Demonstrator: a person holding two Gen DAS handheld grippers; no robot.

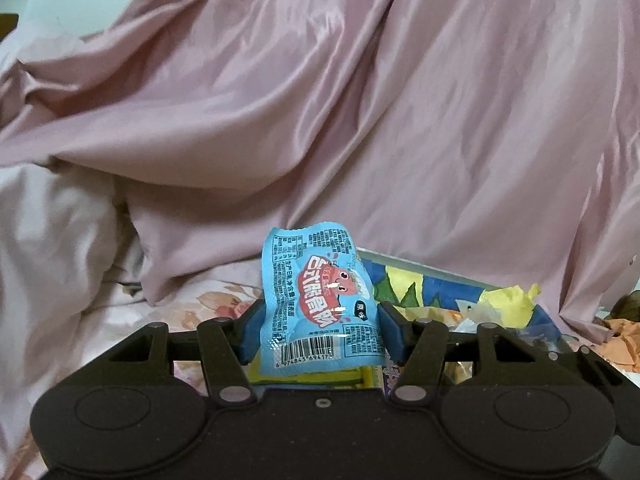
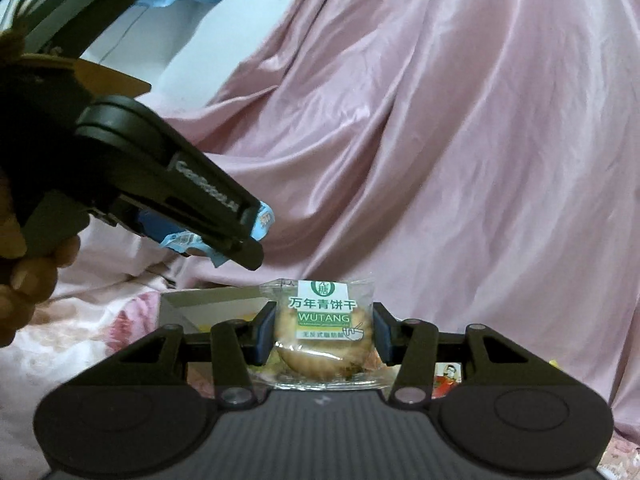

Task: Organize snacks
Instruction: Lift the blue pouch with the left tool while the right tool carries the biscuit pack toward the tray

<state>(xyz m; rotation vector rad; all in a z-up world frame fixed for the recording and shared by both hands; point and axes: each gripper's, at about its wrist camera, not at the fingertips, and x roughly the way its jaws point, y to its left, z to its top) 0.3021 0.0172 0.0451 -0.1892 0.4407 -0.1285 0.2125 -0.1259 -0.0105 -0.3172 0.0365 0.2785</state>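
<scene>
My left gripper (image 1: 318,320) is shut on a light blue snack packet (image 1: 320,300) with a red cartoon and a barcode, held upright above a colourful box (image 1: 432,288). My right gripper (image 2: 324,328) is shut on a clear-wrapped round biscuit (image 2: 324,332) with a green and white WUTANG label. The left gripper (image 2: 240,232) also shows in the right wrist view at upper left, with the blue packet (image 2: 264,220) sticking out of its tip. It hangs above and to the left of the biscuit.
A pink satin quilt (image 1: 360,100) rises behind both grippers. The floral bedsheet (image 1: 208,300) lies below. The box holds yellow and orange wrappers (image 1: 508,300). A white box wall (image 2: 208,300) sits under the right gripper. A red-figure packet (image 2: 446,376) lies at lower right.
</scene>
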